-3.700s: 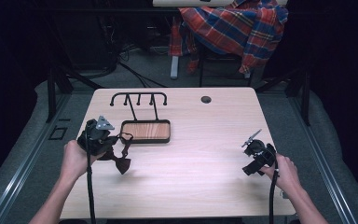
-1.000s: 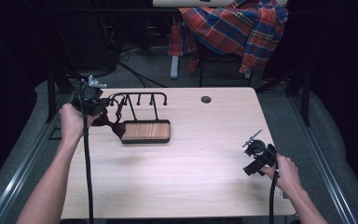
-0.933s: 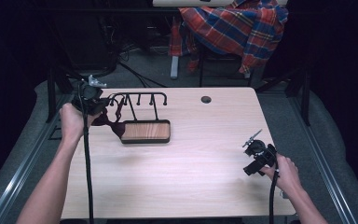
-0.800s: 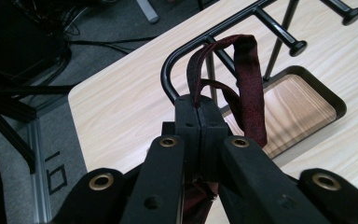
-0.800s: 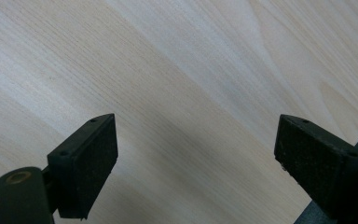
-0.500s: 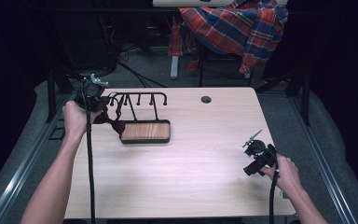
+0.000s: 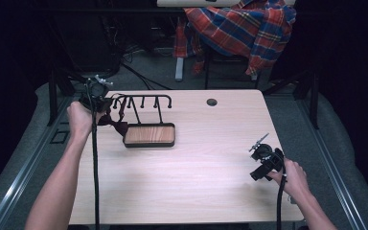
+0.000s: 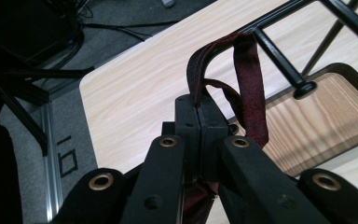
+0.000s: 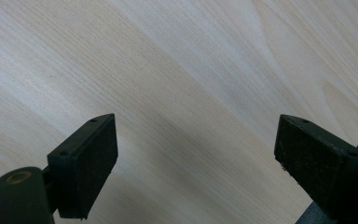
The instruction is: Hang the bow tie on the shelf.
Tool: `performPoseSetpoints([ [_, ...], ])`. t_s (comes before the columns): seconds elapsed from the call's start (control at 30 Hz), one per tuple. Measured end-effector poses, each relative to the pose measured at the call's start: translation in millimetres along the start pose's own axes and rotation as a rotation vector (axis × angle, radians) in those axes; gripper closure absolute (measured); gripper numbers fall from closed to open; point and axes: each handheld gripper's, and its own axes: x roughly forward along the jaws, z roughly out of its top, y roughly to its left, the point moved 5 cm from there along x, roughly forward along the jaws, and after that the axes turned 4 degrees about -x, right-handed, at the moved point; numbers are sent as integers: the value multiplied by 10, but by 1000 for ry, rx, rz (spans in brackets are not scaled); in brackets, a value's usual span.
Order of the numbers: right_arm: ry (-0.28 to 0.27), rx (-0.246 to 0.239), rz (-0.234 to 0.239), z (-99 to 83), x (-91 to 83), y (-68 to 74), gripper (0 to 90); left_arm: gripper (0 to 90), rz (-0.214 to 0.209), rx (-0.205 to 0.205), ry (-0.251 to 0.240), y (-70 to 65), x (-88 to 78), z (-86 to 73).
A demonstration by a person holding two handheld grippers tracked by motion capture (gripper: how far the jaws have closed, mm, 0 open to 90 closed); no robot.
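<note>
Dark red strap (image 8: 247, 79) looped over the rack's (black) bar (image 8: 279, 56).

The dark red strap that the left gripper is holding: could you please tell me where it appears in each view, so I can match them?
High view: the dark red strap hangs at the left end of the black rack, beside the left gripper.
Left gripper view: upper middle, looped over the rack's bar, its end pinched in the shut jaws.
Right gripper view: not in it; open jaws over the table.
Shared landmark: the rack's wooden base.
</note>
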Motion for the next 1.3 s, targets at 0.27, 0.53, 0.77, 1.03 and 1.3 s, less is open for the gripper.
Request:
performPoseSetpoints([
  [0.27,32,-37,6,-2,-13,1,129,894,0,-31,4,56,40,-31],
  [0.53,40,-37,3,-1,-9,9,130,893,-23,-72,-5,108,110,-90],
  [0.77,24,-26,18,-4,46,22,129,892,-45,-74,10,75,174,-147],
  [1.03,35,-29,22,-6,43,47,129,885,-61,-95,13,75,258,-251],
  [1.3,47,-35,24,-16,58,40,129,861,-41,-83,-10,44,320,-325],
])
